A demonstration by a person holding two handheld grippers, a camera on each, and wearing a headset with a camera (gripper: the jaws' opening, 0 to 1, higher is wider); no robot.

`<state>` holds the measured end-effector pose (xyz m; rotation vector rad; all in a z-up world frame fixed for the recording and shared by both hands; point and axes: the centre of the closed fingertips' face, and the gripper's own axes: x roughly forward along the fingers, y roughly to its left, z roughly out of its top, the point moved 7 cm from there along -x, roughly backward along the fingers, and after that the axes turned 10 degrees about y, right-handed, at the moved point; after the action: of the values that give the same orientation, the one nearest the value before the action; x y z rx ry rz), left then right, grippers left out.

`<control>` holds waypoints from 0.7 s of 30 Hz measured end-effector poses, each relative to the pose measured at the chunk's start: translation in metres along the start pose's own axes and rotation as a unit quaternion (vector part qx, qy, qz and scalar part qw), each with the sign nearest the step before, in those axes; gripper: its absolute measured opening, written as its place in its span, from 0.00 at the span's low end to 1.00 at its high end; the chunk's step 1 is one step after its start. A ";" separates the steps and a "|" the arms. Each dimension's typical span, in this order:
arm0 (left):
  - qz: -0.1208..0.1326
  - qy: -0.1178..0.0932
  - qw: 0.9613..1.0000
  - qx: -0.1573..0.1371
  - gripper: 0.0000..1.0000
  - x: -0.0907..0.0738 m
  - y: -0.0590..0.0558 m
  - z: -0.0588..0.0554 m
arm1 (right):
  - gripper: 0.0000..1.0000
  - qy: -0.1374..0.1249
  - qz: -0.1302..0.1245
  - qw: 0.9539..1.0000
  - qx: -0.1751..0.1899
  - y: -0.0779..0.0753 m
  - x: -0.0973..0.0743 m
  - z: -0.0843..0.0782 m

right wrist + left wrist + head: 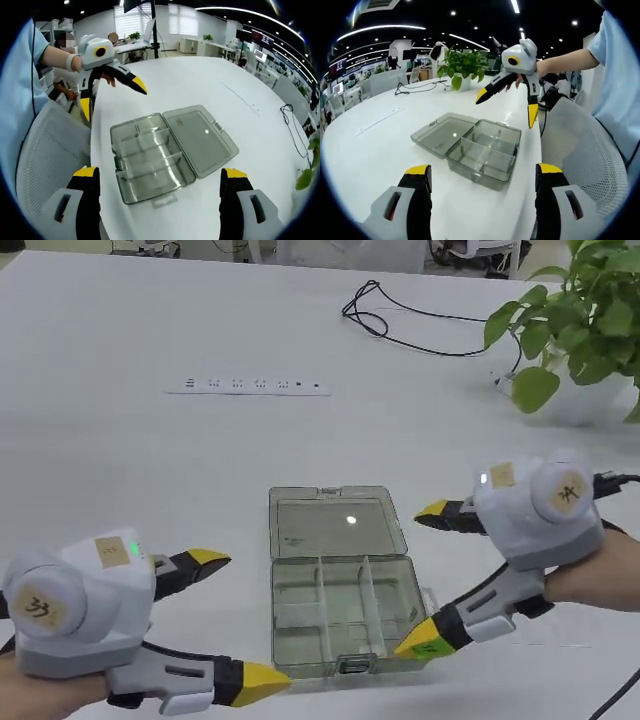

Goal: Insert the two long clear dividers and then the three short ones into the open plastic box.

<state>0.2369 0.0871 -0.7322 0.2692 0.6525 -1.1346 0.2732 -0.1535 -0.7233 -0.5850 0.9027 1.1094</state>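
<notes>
We work at a broad white counter point(150, 470) in an open-plan office, with a potted plant point(585, 325), a loose black cable point(400, 325) and a flat power strip point(250, 386) lying well beyond the job. The plastic box point(300, 660) sits near the front edge between our two hands. Its lid point(335, 525) is folded back flat, so the base can be reached from above. Clear dividers point(150, 161) stand inside the base and split it into several compartments, which hold nothing else. We cannot tell for sure whether all five are seated. The left tongs point(255, 618) and right tongs point(410, 582) flank the box, both spread wide and carrying nothing. We take that to mean the fitting is done, or nearly so.
</notes>
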 end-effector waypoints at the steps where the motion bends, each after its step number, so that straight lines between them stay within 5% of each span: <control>1: 0.000 0.001 1.000 0.000 0.87 0.000 0.000 0.000 | 1.00 0.006 -0.003 1.000 0.006 -0.002 -0.001 -0.008; 7: 0.003 0.001 1.000 -0.004 0.87 -0.002 0.000 -0.001 | 0.99 0.036 -0.008 0.999 0.015 -0.010 -0.008 -0.041; 10: 0.005 0.004 1.000 -0.005 0.87 -0.004 0.000 -0.002 | 0.97 0.085 -0.007 0.996 -0.011 -0.010 -0.010 -0.062; 21: 0.014 0.005 1.000 -0.014 0.86 -0.008 -0.005 -0.010 | 0.83 0.161 0.000 0.986 -0.036 -0.022 -0.010 -0.100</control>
<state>0.2268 0.0965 -0.7347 0.2587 0.6710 -1.0961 0.2606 -0.2446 -0.7685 -0.8403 1.1429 1.0690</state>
